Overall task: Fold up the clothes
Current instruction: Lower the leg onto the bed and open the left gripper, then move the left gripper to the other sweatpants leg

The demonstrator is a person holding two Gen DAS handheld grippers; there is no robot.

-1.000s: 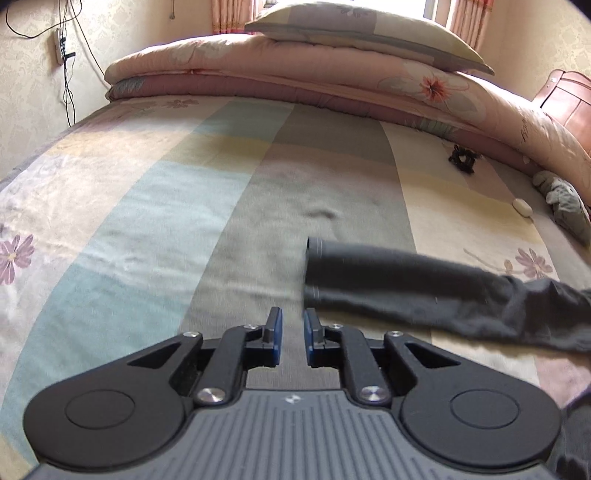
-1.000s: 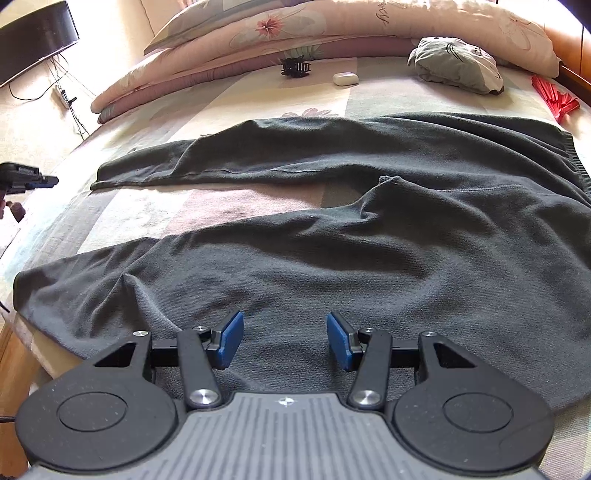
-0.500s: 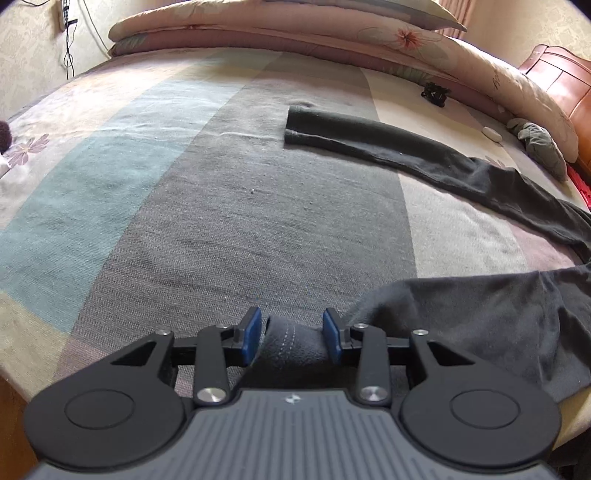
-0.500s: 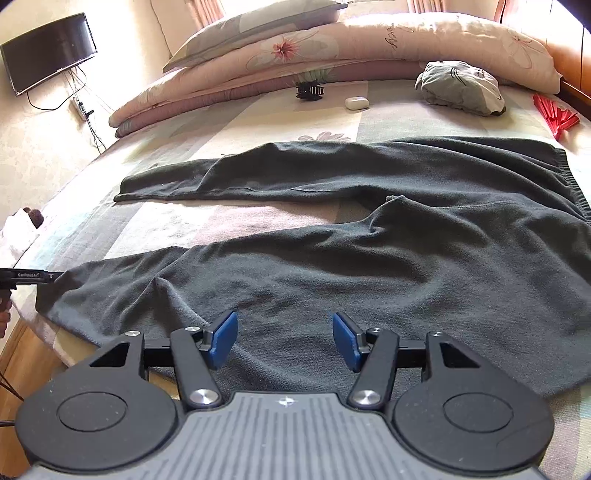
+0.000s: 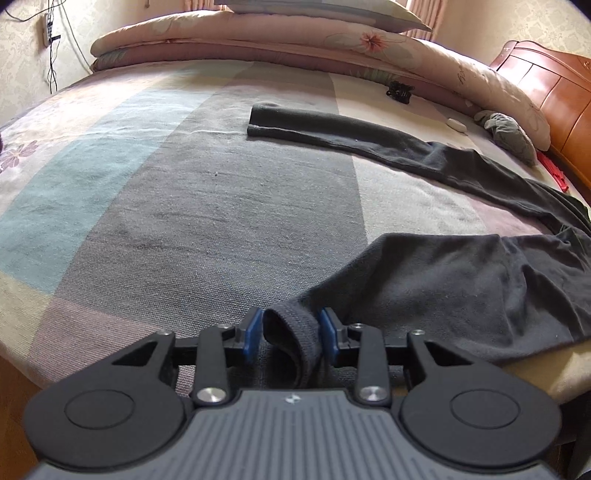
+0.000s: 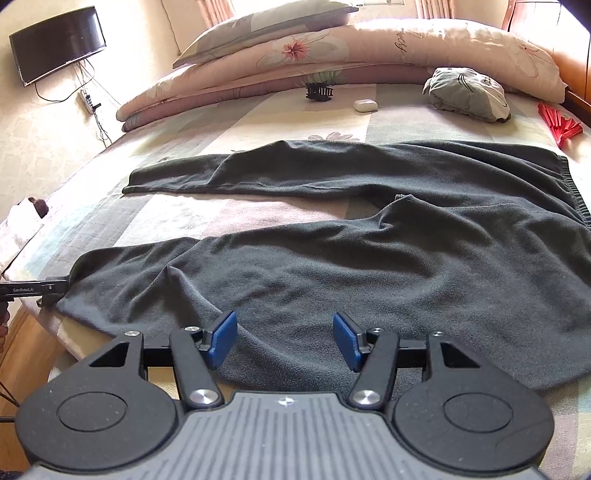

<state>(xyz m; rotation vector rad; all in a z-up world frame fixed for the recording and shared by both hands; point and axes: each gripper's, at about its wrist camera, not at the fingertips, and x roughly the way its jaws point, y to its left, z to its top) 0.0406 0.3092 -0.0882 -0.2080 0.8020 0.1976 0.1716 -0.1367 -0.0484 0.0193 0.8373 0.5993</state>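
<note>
At the bed's near edge, the left gripper point(image 5: 291, 334) tilts downward, its blue jaws closing on the ribbed cuff point(image 5: 291, 328) of the near leg of dark grey trousers point(image 6: 369, 266). The trousers lie spread flat across the striped bedsheet point(image 5: 184, 206), legs apart. The right gripper point(image 6: 284, 339) hovers over the near leg, jaws wide, holding nothing.

Sunlight falls across a bed point(image 6: 258, 122) with a striped sheet. A folded quilt point(image 6: 369, 55) and pillow point(image 6: 258, 22) lie far. A TV point(image 6: 57, 44) hangs on the left wall point(image 6: 44, 140); a wooden headboard point(image 5: 554, 96) stands right.
</note>
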